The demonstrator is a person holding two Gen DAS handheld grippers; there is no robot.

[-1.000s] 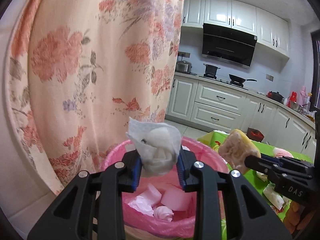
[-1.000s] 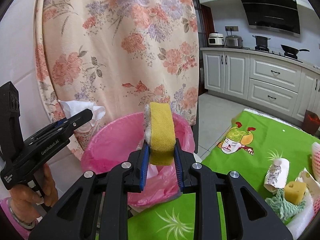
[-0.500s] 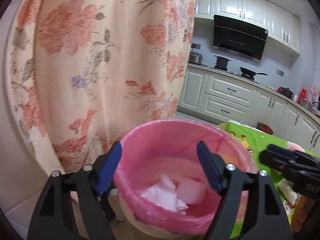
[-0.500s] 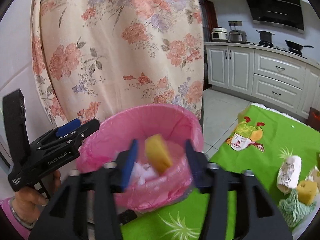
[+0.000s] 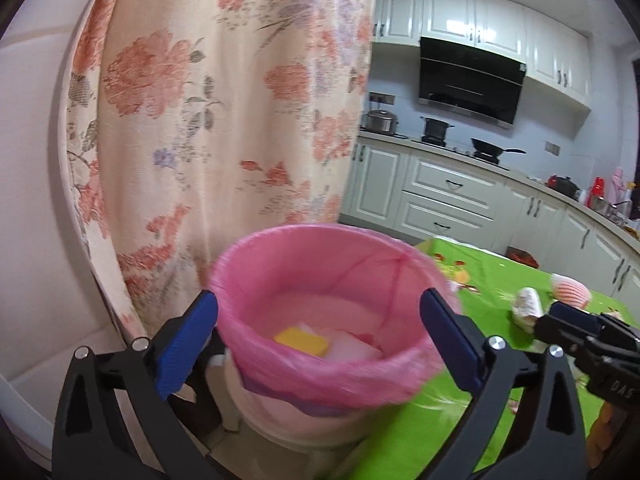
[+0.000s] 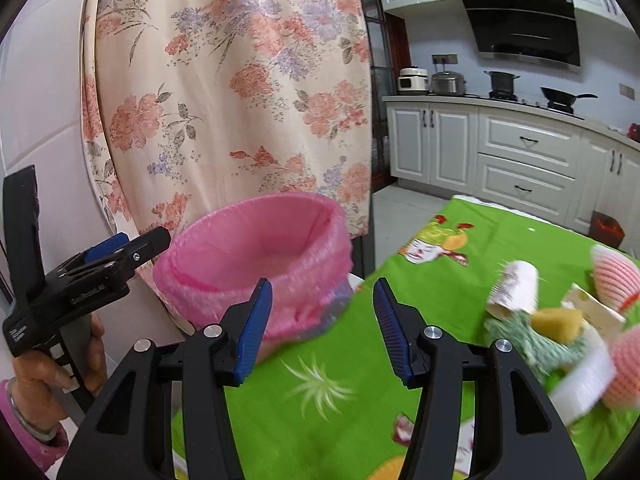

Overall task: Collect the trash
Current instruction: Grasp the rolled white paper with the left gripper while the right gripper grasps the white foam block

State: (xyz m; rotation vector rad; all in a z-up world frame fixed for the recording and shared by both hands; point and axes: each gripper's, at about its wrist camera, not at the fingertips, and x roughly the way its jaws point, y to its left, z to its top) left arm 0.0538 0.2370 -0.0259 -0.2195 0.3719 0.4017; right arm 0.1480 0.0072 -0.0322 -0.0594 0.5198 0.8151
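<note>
A bin lined with a pink bag (image 5: 332, 280) stands beside the green table; it also shows in the right wrist view (image 6: 256, 256). A yellow sponge (image 5: 302, 340) and white tissues (image 5: 352, 348) lie inside it. My left gripper (image 5: 320, 340) is open and empty, its jaws either side of the bin's rim. My right gripper (image 6: 324, 328) is open and empty over the table's left edge, just right of the bin. More trash lies on the table to the right: a paper roll (image 6: 514, 290), a small yellow sponge (image 6: 556, 322), green netting (image 6: 520, 336) and pink foam sleeves (image 6: 614, 276).
A floral curtain (image 5: 216, 120) hangs just behind the bin. The green cartoon tablecloth (image 6: 400, 380) covers the table. White kitchen cabinets (image 6: 520, 160) and a stove with pots stand far behind. The left gripper's body (image 6: 80, 280) shows at the left of the right wrist view.
Both grippers opened and dropped their loads: the tissue and the yellow sponge fell into the bin. The right gripper has since swung right toward the table.
</note>
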